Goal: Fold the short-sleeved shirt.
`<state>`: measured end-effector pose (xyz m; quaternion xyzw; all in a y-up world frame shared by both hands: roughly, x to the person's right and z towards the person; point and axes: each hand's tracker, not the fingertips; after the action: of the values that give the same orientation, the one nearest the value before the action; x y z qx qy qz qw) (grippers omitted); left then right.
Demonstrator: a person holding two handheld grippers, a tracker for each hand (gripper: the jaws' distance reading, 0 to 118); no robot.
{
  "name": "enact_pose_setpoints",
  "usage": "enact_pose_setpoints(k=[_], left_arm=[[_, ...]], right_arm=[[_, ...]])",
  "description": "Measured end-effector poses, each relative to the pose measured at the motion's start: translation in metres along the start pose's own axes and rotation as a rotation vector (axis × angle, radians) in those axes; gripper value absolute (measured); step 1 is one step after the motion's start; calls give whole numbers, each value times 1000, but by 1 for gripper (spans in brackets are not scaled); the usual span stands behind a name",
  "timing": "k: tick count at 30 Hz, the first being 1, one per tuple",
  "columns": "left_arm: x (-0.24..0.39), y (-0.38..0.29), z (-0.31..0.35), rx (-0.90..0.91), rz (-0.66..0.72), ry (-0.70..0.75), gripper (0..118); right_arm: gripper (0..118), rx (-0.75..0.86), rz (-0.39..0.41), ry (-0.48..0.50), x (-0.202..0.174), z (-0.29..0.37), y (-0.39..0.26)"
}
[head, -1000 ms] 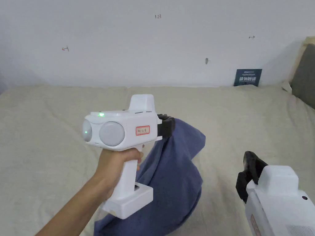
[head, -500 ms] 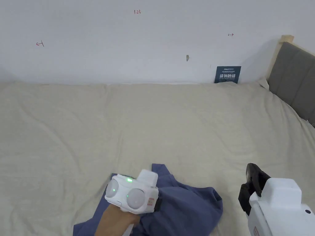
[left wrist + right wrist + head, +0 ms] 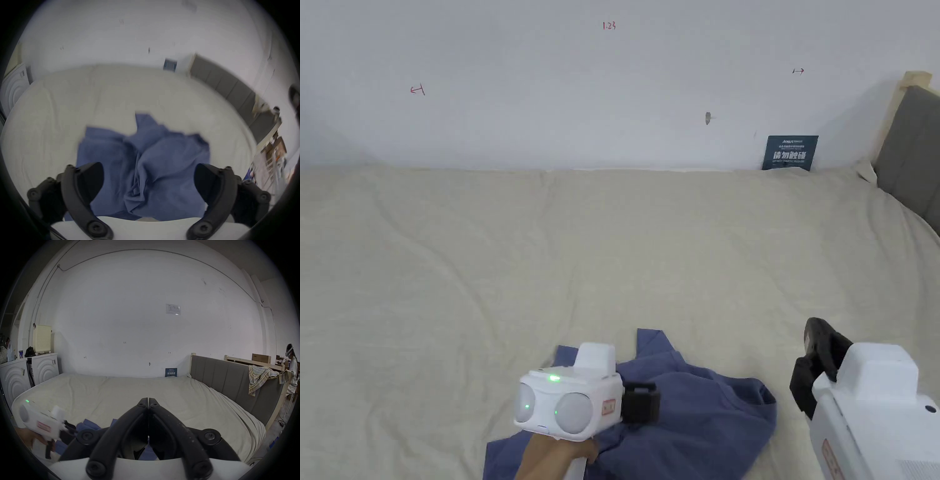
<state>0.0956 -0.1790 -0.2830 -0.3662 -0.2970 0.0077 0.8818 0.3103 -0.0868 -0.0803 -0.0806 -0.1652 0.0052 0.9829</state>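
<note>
A blue short-sleeved shirt (image 3: 700, 419) lies crumpled in a heap on the beige bed (image 3: 550, 250), near its front edge. The same shirt (image 3: 146, 154) spreads below my left gripper (image 3: 148, 175), whose jaws stand wide apart with nothing between them, just above the cloth. In the head view the left gripper (image 3: 647, 403) hovers over the shirt's left part. My right gripper (image 3: 815, 356) is held to the right of the shirt, off the cloth. Its jaws (image 3: 148, 402) meet at the tips with nothing between them.
A white wall rises behind the bed, with a small dark blue sign (image 3: 790, 152) leaning at its foot. A grey padded headboard (image 3: 915, 156) bounds the bed on the right, a checked cloth (image 3: 259, 379) draped over it. White cabinets (image 3: 24, 371) stand left; a person (image 3: 292, 369) stands far right.
The left gripper came down from chest height to the bed and let go of the shirt, which dropped into a heap. Its jaws are now apart. The right gripper stayed in place.
</note>
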Motion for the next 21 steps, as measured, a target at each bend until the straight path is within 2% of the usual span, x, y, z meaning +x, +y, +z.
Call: enact_pose_setpoints(k=[3,7,11,13,14,16,17,18,19,21], left_arm=[[-1,17,53,202,3,38,111],[-5,30,119,491,-66,109,111],[-17,37,161,631,-57,223,110],[-25,35,173,691,-62,270,105],[-30,33,178,722,-70,298,99],[-36,29,185,753,-84,346,68],[-40,27,188,765,-85,354,43],[-43,25,190,773,-81,355,8],[-46,25,191,769,-75,356,1],[-53,23,194,760,-52,359,0]], right_arm=[[2,27,1,6,-3,2,10],[2,68,8,9,-7,5,23],[2,101,11,13,-12,8,33],[2,112,12,15,-14,9,36],[2,118,12,18,-15,10,38],[2,125,16,22,-17,10,39],[2,129,21,26,-19,10,40],[2,130,24,28,-20,10,41],[2,133,24,28,-21,11,41],[2,135,23,33,-23,10,42]])
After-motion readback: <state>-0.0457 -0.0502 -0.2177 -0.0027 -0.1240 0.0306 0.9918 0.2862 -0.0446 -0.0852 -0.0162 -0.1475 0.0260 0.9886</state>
